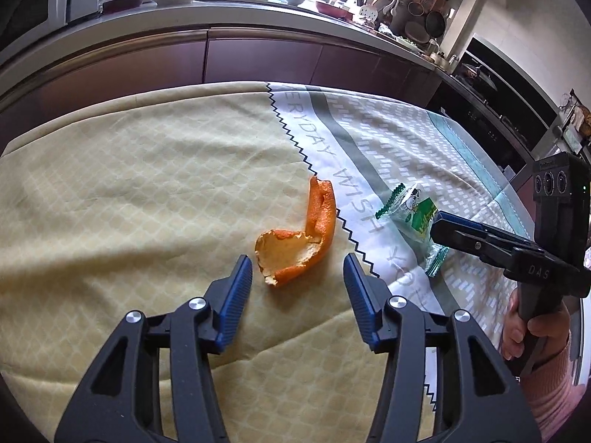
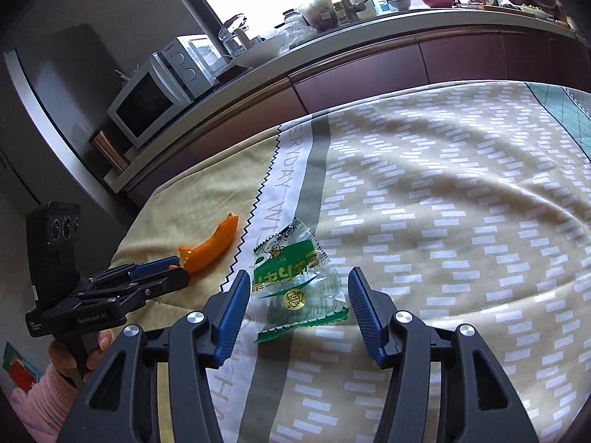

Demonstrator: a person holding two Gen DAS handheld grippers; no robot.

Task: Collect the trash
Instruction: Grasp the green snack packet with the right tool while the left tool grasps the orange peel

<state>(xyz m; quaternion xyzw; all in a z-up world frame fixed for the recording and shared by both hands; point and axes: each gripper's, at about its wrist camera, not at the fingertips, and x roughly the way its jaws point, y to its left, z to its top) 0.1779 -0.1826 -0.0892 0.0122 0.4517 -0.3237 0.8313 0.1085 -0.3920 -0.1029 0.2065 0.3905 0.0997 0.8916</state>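
A curled orange peel lies on the yellow cloth, just ahead of my left gripper, whose blue-padded jaws stand open with the peel's near end between the tips, untouched. A clear and green snack wrapper lies on the patterned cloth between the open jaws of my right gripper, with neither pad pressing it. In the left wrist view the wrapper sits right of the peel, and the right gripper reaches over its near end. The right wrist view shows the peel and the left gripper at left.
The tablecloth covers the whole table, its edge falling off at the far side. Behind runs a kitchen counter with bowls and utensils, and a microwave at left. A person's hand in a pink sleeve holds the right gripper's handle.
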